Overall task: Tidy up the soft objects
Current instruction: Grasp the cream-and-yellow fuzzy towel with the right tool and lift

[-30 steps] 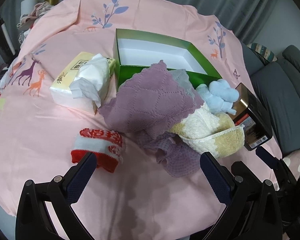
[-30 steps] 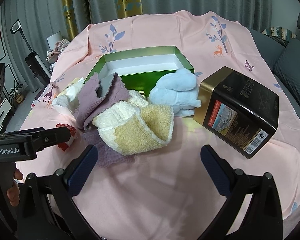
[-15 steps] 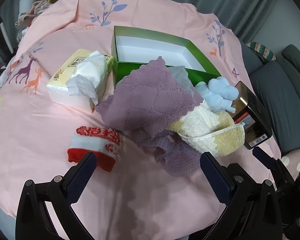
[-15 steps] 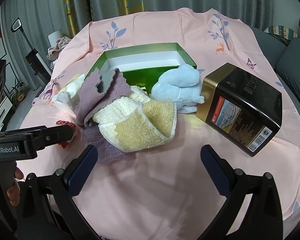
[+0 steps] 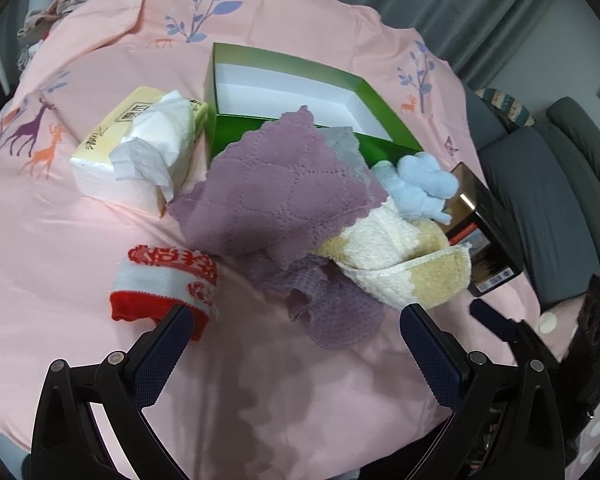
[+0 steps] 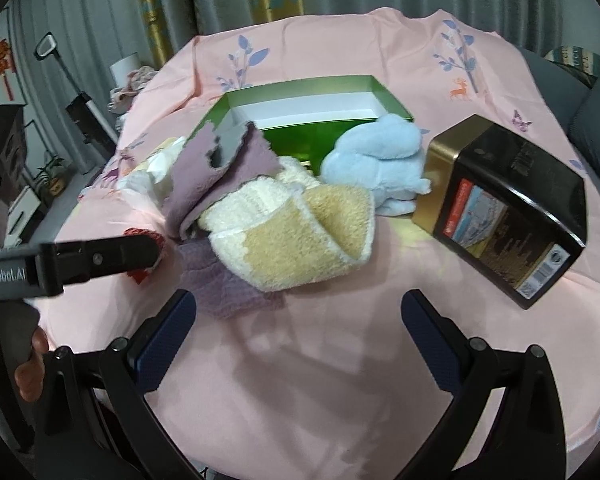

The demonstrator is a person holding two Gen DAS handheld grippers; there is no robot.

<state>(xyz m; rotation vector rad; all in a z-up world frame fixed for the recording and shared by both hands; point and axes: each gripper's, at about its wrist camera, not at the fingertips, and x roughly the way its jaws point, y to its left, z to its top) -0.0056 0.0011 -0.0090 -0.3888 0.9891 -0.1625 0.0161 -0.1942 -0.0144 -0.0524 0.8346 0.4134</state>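
A heap of soft things lies in front of an empty green box [image 5: 236, 128] [image 6: 300, 136]: a purple cloth [image 5: 284, 196] [image 6: 204, 176], a cream and yellow towel [image 5: 400, 264] [image 6: 296, 240], and a light blue plush [image 5: 420, 188] [image 6: 380, 164]. A red and white knit piece [image 5: 164, 280] lies apart at the left. My left gripper [image 5: 296, 340] is open, its left finger just over the knit piece. My right gripper [image 6: 300, 328] is open and empty, short of the towel.
A yellow tissue pack [image 5: 136, 148] lies left of the box. A black and gold tin [image 6: 508, 208] [image 5: 484, 232] lies on its side at the right. The pink tablecloth [image 6: 340, 380] covers a round table. A grey sofa [image 5: 560, 200] stands at the right.
Both grippers have moved forward a little toward the heap. The left gripper's finger now overlaps the red and white knit piece. Nothing on the table moved.
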